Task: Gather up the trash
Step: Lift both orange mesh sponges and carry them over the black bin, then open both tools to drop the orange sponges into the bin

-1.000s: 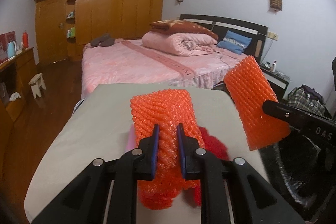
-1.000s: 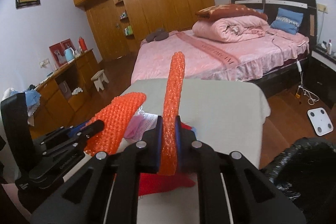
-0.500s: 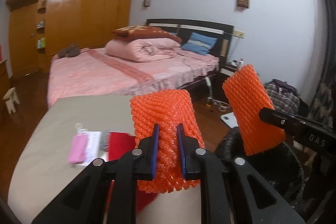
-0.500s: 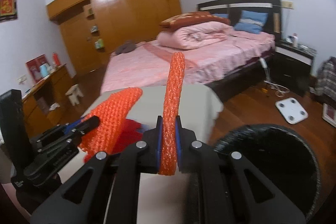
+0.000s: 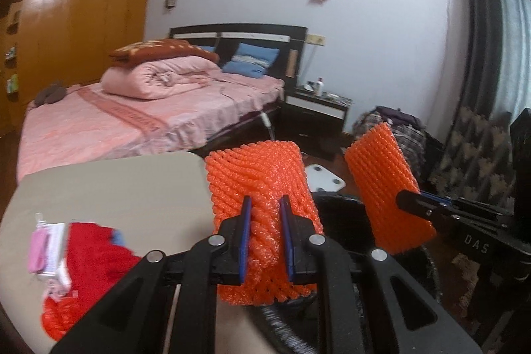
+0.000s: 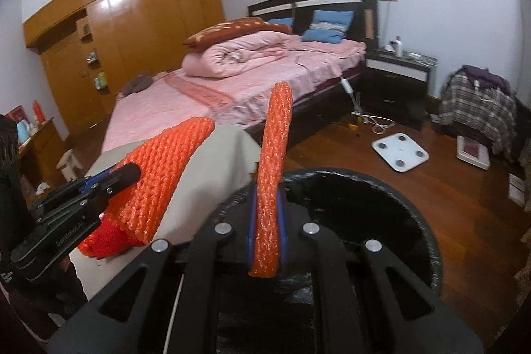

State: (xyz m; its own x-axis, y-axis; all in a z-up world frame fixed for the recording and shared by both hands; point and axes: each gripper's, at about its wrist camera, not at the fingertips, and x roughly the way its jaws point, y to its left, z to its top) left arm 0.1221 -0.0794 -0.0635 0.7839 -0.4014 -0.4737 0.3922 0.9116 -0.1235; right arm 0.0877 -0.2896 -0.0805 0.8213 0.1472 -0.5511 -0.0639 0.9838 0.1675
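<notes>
While I hold a gripper in each hand, the table [image 5: 109, 184] sits at my left with a pink packet [image 5: 39, 246] near its edge and a heap of red and orange trash [image 5: 89, 257] just beside it. My left gripper [image 5: 264, 241] is closed tight on a folded orange foam net [image 5: 259, 188], its blue pads [image 5: 245, 238] pressing into the mesh from both sides, so the net bulges above and hangs below them. From the other camera this net [image 6: 162, 175] hangs over the table's right edge.

Further right, my right gripper [image 6: 265, 236] is clamped on a second orange foam net [image 6: 273, 168], squeezed flat and standing nearly upright between the pads. In the left view that second net [image 5: 385, 191] faces me broadside, held by the black fingers [image 5: 418, 204] reaching in from the right.

Below and beyond the right gripper gapes the round bin with a black bag [image 6: 428, 241]; the upright net's lower end hangs over its near rim. On the wooden floor [image 6: 464, 188] past the bin lies a white scale [image 6: 400, 151], and the pink bed [image 6: 232, 95] stands behind.
</notes>
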